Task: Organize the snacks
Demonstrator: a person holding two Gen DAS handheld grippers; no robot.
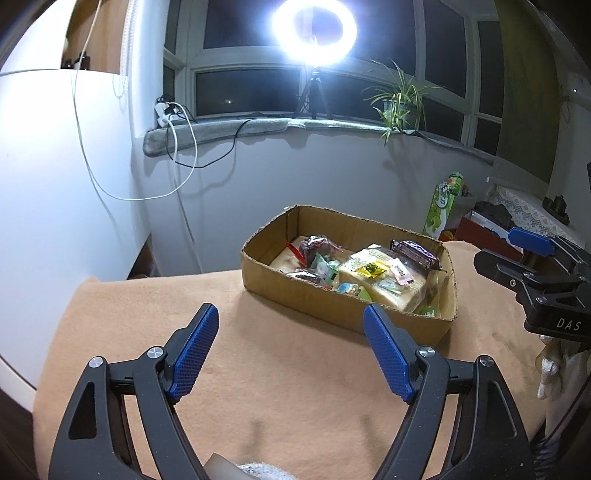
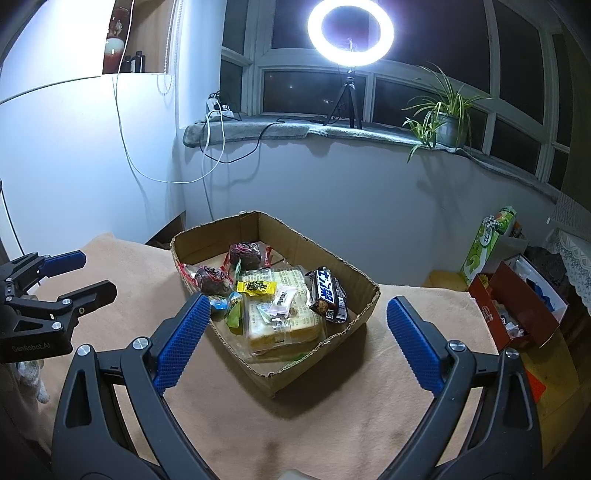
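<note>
Cardboard box (image 2: 325, 354) of snacks (image 2: 280, 306) toward far edge of blanket-covered table (image 2: 258, 424); left gripper (image 1: 291, 350) and right gripper (image 2: 295, 343) both spread wide, empty, above near edge.

A lit ring light (image 2: 350, 32) stands on a small tripod (image 2: 343, 101) on the windowsill, with a potted spider plant (image 2: 445, 116) to its right and a power strip (image 2: 218, 107) trailing white cables at the left
</note>
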